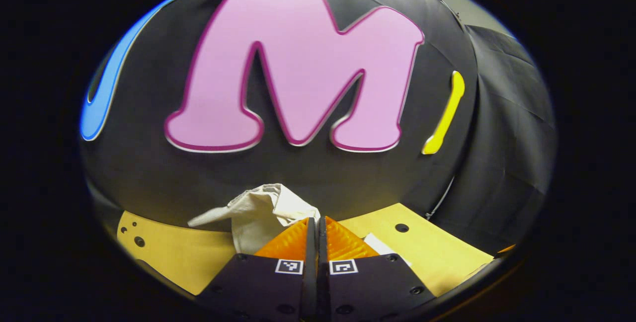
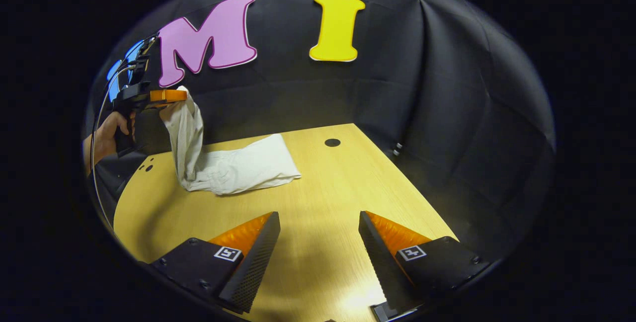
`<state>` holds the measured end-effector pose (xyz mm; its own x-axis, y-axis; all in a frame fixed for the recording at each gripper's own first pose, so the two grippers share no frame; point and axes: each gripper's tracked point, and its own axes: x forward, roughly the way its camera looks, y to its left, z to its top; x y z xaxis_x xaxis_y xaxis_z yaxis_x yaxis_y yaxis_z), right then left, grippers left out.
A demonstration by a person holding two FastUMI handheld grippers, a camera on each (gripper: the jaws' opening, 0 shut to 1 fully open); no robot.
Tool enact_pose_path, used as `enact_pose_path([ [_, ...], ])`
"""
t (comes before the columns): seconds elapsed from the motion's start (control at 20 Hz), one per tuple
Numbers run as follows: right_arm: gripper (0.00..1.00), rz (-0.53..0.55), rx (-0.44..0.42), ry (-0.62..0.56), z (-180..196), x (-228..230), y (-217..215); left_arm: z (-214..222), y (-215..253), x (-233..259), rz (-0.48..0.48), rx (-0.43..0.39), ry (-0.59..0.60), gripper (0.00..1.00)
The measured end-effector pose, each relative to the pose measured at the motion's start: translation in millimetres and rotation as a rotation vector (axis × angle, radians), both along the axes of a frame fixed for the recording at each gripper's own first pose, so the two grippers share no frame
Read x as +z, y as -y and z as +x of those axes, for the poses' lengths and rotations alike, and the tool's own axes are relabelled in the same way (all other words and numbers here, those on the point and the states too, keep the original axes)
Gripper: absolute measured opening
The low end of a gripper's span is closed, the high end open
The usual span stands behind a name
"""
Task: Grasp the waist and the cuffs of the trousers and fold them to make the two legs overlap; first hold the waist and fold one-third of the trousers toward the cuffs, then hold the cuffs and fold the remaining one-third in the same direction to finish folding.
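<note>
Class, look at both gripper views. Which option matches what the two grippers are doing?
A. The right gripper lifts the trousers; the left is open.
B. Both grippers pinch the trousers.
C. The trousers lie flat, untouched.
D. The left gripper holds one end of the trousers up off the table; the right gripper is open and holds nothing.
D: the left gripper is closed on a raised end of the trousers, while the right gripper is open above the bare table.

In the left gripper view, the left tool (image 1: 317,227) hides where the crumpled off-white cloth trousers (image 1: 258,212) are pinched. In the right gripper view, the hand (image 2: 102,140) holding it is cut off at the edge.
</note>
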<state>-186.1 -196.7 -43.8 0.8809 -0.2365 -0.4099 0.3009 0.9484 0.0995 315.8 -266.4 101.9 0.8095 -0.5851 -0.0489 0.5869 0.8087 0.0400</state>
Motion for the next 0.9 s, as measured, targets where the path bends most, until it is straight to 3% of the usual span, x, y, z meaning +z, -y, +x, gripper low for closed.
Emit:
enact_pose_path([
  [0.35,0.98,0.041,-0.079,-0.025,-32.1,-19.1,20.4,-14.2,93.3,-34.9,0.065,-0.109,-0.033,0.05],
  [0.65,0.97,0.112,-0.184,-0.046,-56.8,-37.4,52.3,-21.5,151.8,-89.6,0.151,-0.147,-0.117,0.05],
  [0.9,0.99,0.085,-0.226,-0.063,-79.3,-45.6,77.5,-48.7,183.2,-133.5,0.223,-0.23,-0.161,0.19],
])
